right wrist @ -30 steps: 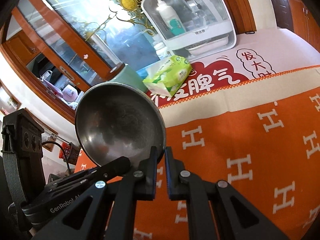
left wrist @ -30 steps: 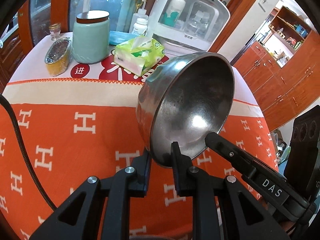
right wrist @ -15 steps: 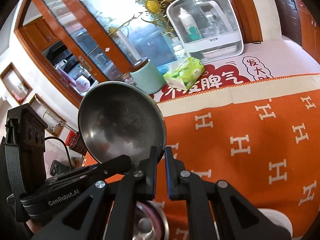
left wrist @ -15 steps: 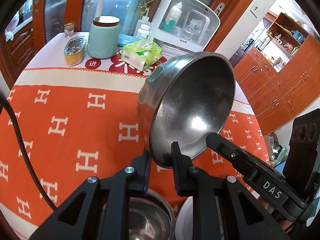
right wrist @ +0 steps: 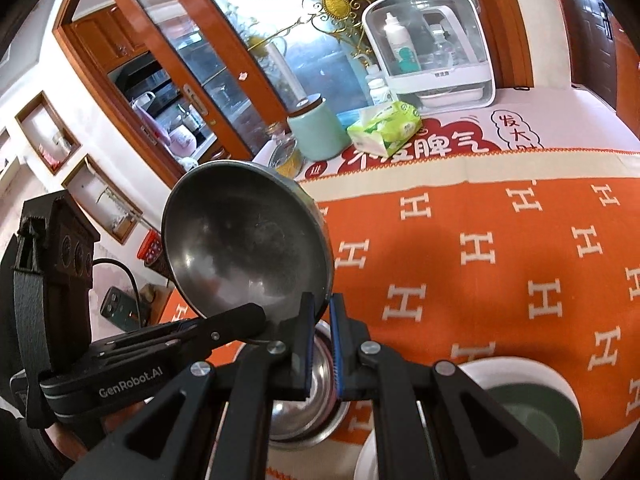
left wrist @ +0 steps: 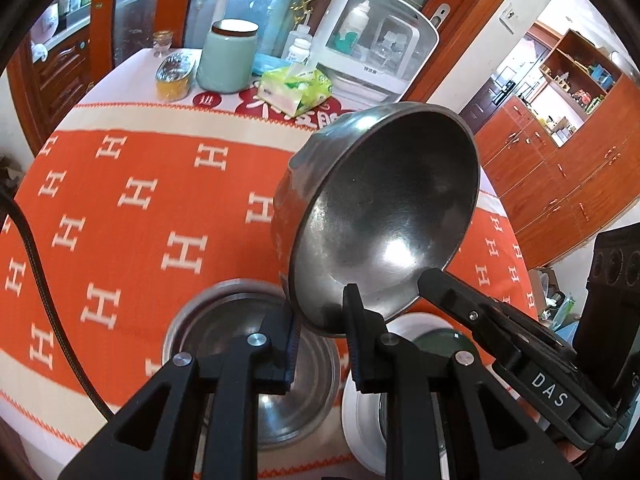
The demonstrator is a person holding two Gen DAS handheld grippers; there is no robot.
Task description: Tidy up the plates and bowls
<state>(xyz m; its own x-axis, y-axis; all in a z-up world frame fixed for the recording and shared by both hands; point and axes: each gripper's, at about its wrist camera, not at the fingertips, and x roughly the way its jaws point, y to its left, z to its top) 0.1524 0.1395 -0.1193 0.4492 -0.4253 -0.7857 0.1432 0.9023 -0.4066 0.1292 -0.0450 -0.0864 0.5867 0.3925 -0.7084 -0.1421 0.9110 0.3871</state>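
Observation:
Both grippers grip one steel bowl (left wrist: 384, 216) by its rim and hold it tilted above the table; it also shows in the right wrist view (right wrist: 244, 244). My left gripper (left wrist: 320, 320) is shut on its near rim. My right gripper (right wrist: 320, 312) is shut on the rim from the other side. Below them a second steel bowl (left wrist: 224, 320) sits on the orange cloth, also in the right wrist view (right wrist: 316, 416). Beside it a dark green bowl (right wrist: 532, 424) rests on a white plate (right wrist: 516, 368), also in the left wrist view (left wrist: 356, 408).
At the table's far side stand a green jar (left wrist: 226, 62), a tissue pack (left wrist: 294, 90), a foil-topped tub (left wrist: 174, 76) and a white cabinet box (left wrist: 372, 40). The table's near edge (left wrist: 48, 432) lies just below the bowls.
Both grippers have drawn back toward the near edge with the steel bowl held between them. The second steel bowl and the plate with the green bowl have come into view below.

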